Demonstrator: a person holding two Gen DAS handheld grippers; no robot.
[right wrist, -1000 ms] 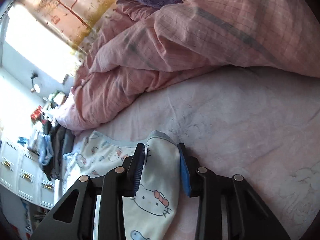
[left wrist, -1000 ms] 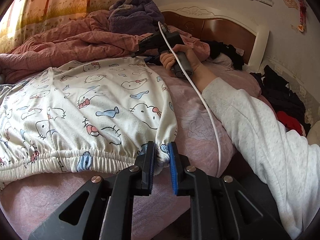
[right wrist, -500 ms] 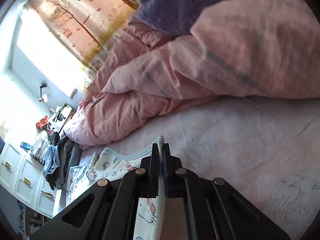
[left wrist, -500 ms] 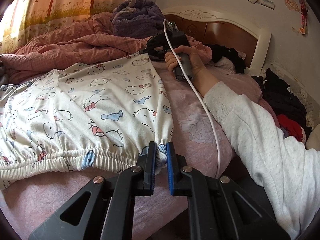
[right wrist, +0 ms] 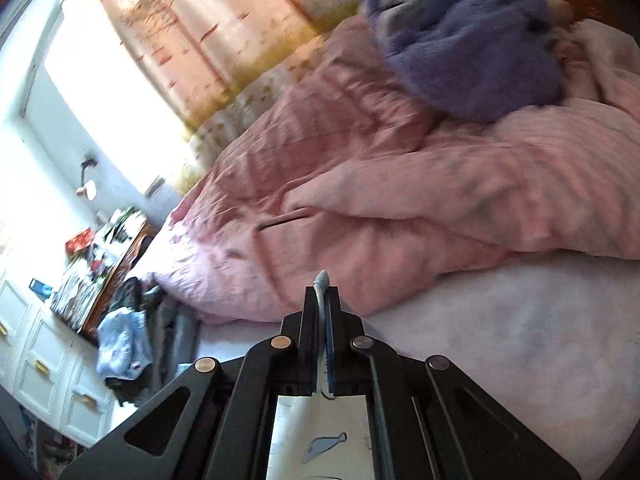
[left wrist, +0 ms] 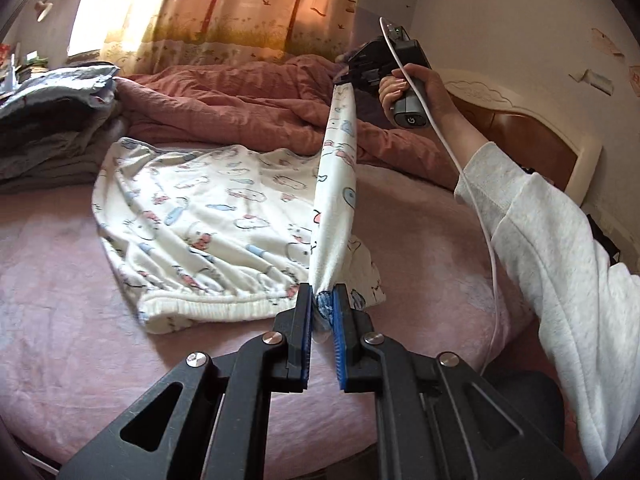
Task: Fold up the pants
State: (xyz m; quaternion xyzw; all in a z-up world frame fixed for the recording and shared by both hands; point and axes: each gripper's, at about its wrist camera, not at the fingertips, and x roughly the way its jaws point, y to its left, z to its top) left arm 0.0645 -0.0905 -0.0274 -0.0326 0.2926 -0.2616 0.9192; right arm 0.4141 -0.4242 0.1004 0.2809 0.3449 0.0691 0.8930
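Note:
White cartoon-print pants [left wrist: 208,216] lie on the pink bed sheet [left wrist: 72,320]. My left gripper [left wrist: 323,304] is shut on the bunched blue-and-white waistband corner at the near edge. From there one side of the pants [left wrist: 338,184] rises taut to my right gripper [left wrist: 343,79], held high in a person's hand [left wrist: 416,92]. In the right wrist view my right gripper [right wrist: 321,292] is shut on a thin fold of the pants' hem [right wrist: 322,280], and printed cloth [right wrist: 320,440] hangs below the jaws.
A rumpled pink quilt [left wrist: 248,100] and a purple fleece [right wrist: 468,52] lie at the far side. Folded grey clothes [left wrist: 52,128] are stacked at the left. A wooden headboard [left wrist: 532,136] stands at the right, a curtain [left wrist: 240,8] behind. A white cable [left wrist: 480,216] hangs along the grey sleeve [left wrist: 560,264].
My right gripper shut on the hem and rose with it. Both grippers lifted the right side of the pants off the bed, so that edge now stretches taut between them.

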